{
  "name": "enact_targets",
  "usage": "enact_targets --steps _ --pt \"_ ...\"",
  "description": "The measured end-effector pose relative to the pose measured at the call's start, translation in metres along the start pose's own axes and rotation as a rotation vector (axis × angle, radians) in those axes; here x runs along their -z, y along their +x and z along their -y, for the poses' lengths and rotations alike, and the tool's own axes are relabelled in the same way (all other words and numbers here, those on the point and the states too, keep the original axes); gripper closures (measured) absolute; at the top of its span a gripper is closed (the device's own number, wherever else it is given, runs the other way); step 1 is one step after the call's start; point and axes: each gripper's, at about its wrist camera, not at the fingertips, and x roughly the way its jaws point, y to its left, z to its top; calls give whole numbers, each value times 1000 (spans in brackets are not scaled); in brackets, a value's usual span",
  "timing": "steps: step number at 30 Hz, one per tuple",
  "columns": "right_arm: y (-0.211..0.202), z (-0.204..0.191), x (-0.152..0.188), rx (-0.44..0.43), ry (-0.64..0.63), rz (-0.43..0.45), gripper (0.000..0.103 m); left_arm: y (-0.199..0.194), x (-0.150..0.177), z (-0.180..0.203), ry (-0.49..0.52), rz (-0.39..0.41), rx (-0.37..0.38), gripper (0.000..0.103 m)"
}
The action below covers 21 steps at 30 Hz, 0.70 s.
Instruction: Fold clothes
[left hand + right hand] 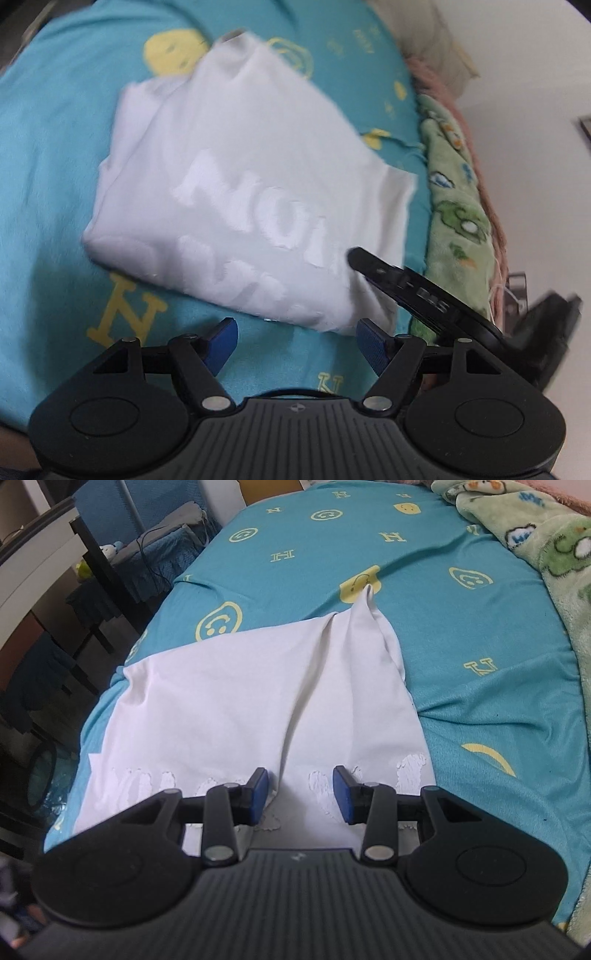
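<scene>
STEP: mid-fold, judged | left gripper point(295, 341): jaws wide, empty, near white shirt point(240, 192) | shirt: part-folded on teal bed point(44, 155) | right gripper point(301, 797): jaws half open, fabric between, grip unclear | NEXT: seize near edge, fold far.

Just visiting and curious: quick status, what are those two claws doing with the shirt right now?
Left gripper open, short of white shirt. Right gripper open, low over the shirt, no visible pinch. Shirt partly folded on teal sheet. Green blanket alongside, clear.
</scene>
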Motion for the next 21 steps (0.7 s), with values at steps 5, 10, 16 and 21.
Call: enact_targets --steps 5,10,16,21 --pt "0 2 -1 -3 7 -1 62 12 -9 -14 -91 25 -25 27" --pt "3 2 -1 -2 18 -5 62 6 -14 -21 -165 130 -10 27" --pt "3 4 -1 -12 46 -8 62 -7 -15 -38 -279 260 3 35" --pt "-3 9 -2 -29 99 15 61 -11 -17 -24 -173 286 -36 59"
